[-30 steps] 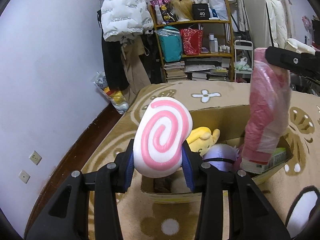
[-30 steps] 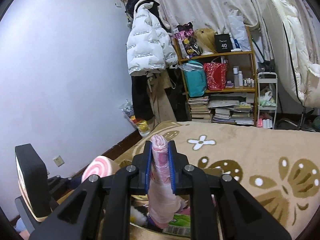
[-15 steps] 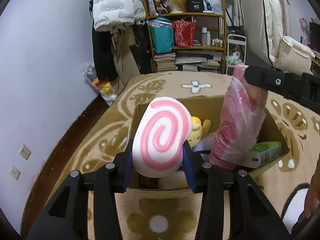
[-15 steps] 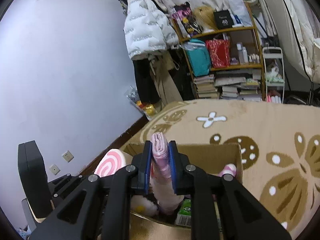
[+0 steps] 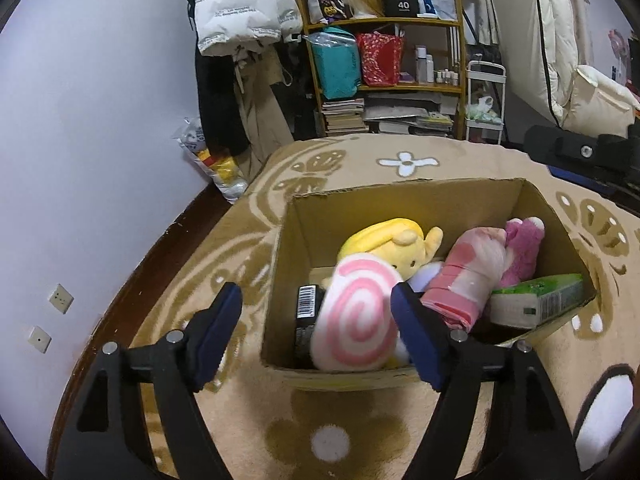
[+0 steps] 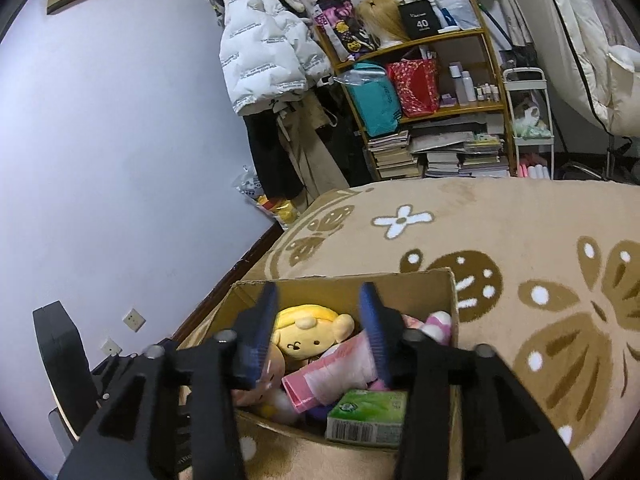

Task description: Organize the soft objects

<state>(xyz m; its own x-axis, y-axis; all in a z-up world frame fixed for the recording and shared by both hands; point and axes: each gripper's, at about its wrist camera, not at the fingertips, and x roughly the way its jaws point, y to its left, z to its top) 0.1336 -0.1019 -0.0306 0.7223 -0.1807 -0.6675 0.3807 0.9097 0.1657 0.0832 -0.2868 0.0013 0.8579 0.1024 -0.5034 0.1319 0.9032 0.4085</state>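
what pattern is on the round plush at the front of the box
A pink spiral on white, like a swirl roll. The round plush shows best in the left wrist view.

A white puffer jacket (image 6: 268, 48) hangs beside a cluttered wooden shelf (image 6: 432, 96).

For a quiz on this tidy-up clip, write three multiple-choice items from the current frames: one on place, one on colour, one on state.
1. Where is the swirl plush?
A. On the rug
B. In the cardboard box
C. On the shelf

2. What colour is the plush doll's hair?
A. Yellow
B. Blue
C. Black

3. How do the left gripper's jaws stand?
A. Shut on the swirl plush
B. Shut, holding nothing
C. Open

Key: B, it lies inside the box walls; A, yellow hair shows in both views; C, wide gap, one pad clear of the plush.
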